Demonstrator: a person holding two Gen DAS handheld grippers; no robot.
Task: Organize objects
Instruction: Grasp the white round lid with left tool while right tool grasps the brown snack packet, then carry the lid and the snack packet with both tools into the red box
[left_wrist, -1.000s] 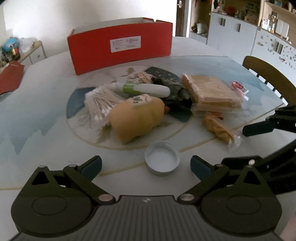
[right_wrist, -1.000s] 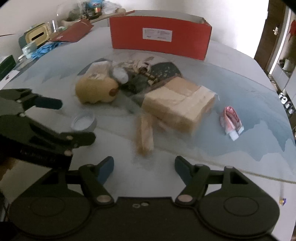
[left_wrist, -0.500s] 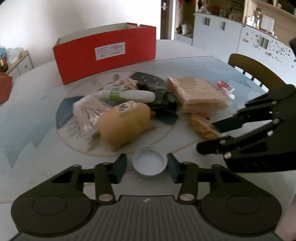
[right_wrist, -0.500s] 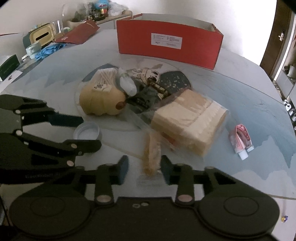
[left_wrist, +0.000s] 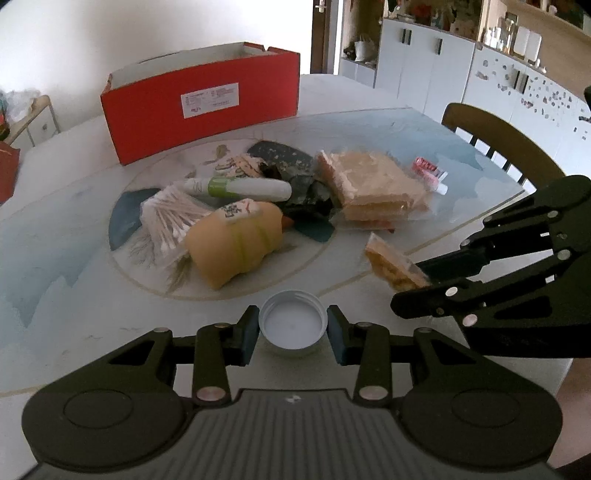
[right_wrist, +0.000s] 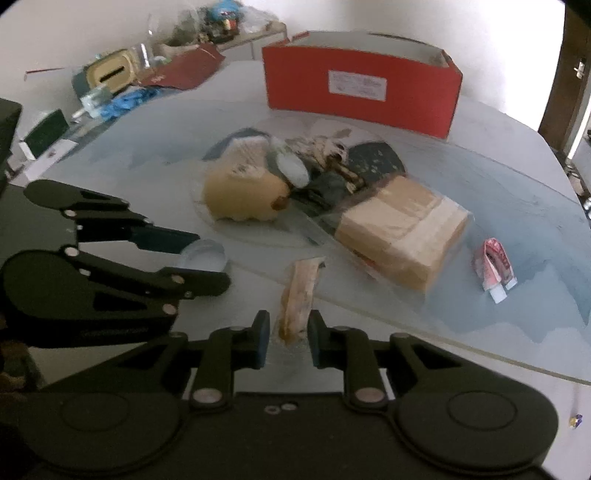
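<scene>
Both loaded already: left gripper (left_wrist: 291, 332) clamped on the round white plastic bottle cap (left_wrist: 293, 325), right gripper (right_wrist: 285, 336) pinching the near end of the long clear-wrapped biscuit packet (right_wrist: 300, 295), open red cardboard box (left_wrist: 201, 107) straight ahead past the pile.

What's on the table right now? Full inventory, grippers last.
box: 1, red, open top, far side of table
cap: 1, white, near edge
small snack packet: 1, tan, near edge
wafer pack: 1, beige, clear wrap, centre right
plush toy: 1, yellow, centre
cotton swabs: 1 bundle, white, beside toy
tube: 1, white and green, behind toy
sachet: 1, red, right
chair: 1, brown, beyond table
left gripper: shut on cap
right gripper: shut on small snack packet
</scene>
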